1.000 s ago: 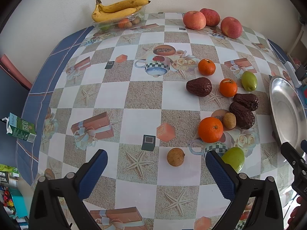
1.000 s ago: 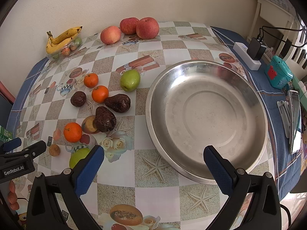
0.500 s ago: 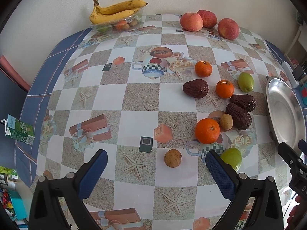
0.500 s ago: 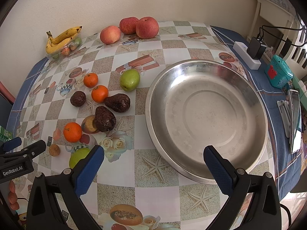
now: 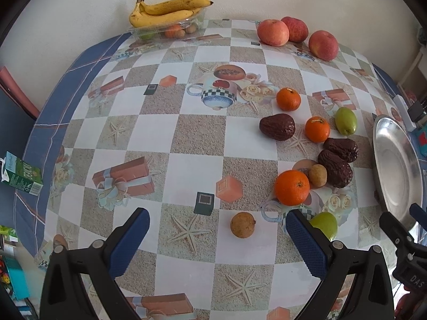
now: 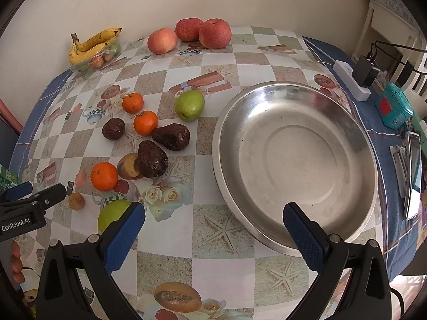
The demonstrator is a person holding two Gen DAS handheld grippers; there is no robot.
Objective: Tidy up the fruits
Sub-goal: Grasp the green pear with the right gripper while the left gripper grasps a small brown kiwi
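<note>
Loose fruit lies on the patterned tablecloth: a small brown fruit (image 5: 242, 228), an orange (image 5: 292, 187), a green fruit (image 5: 325, 222), dark wrinkled avocados (image 5: 277, 127) and two more oranges (image 5: 317, 129). A wide steel bowl (image 6: 296, 160) stands empty at the right. My left gripper (image 5: 217, 225) is open and empty, just short of the small brown fruit. My right gripper (image 6: 213, 221) is open and empty over the bowl's near left rim. The left gripper also shows in the right wrist view (image 6: 32, 197).
Three apples (image 5: 273, 32) and a clear tray with bananas (image 5: 165, 13) stand at the back by the wall. A power strip with charger (image 6: 357, 80), a teal box (image 6: 395, 109) and a phone (image 6: 413, 173) lie right of the bowl. A green carton (image 5: 20, 173) lies left.
The left gripper has drawn slightly back and up, so the fruit sits a little further away in its view. The right gripper has barely moved. Both stay open.
</note>
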